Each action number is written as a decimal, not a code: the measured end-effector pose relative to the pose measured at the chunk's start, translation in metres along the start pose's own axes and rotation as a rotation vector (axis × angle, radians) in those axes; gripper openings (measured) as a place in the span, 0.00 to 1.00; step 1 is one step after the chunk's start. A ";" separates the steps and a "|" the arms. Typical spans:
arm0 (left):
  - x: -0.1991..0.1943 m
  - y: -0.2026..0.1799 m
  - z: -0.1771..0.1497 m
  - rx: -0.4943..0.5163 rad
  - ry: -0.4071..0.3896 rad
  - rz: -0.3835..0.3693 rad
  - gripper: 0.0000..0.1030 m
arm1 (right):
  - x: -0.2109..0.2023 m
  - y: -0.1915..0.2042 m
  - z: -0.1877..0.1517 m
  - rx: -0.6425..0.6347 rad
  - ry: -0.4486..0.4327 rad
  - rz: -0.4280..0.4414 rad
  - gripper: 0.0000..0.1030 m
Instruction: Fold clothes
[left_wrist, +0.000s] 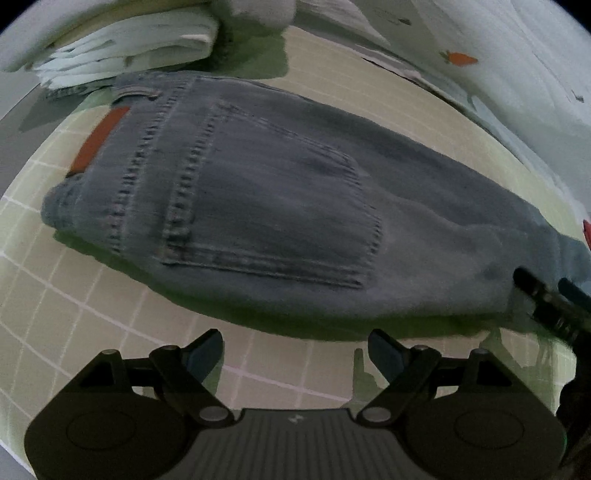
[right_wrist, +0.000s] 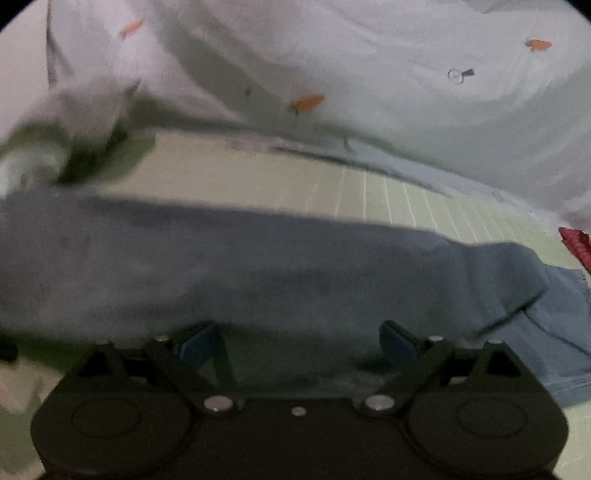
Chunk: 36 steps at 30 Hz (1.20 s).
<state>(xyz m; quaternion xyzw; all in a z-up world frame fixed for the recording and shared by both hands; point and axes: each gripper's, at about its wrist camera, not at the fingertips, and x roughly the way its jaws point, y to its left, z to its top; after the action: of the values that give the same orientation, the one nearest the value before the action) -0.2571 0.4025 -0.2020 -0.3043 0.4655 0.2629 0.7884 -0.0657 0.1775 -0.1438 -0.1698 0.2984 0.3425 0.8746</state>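
Note:
Grey-blue denim jeans lie folded on a pale green grid mat, waistband with an orange leather patch at the left, back pocket facing up. My left gripper is open and empty, just short of the jeans' near edge. The right gripper shows at the right edge of the left wrist view, at the jeans' leg end. In the right wrist view the jeans fill the middle, and my right gripper is open with its fingers over the denim's near edge.
A stack of folded white clothes sits at the back left. A white cloth with small orange carrot prints covers the back. A red item shows at the right edge.

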 end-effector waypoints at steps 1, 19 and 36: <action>0.000 0.004 0.002 -0.006 -0.001 -0.002 0.84 | 0.003 0.001 0.006 0.010 -0.007 0.002 0.92; -0.008 -0.058 0.010 0.469 -0.133 -0.147 0.77 | -0.018 -0.042 -0.043 0.184 0.161 -0.178 0.93; 0.025 -0.097 0.023 0.569 -0.068 -0.207 0.06 | -0.012 -0.047 -0.052 0.231 0.192 -0.180 0.93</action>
<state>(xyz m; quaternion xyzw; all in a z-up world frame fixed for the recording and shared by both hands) -0.1653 0.3573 -0.1929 -0.1082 0.4602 0.0504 0.8798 -0.0609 0.1122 -0.1709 -0.1265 0.4015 0.2082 0.8828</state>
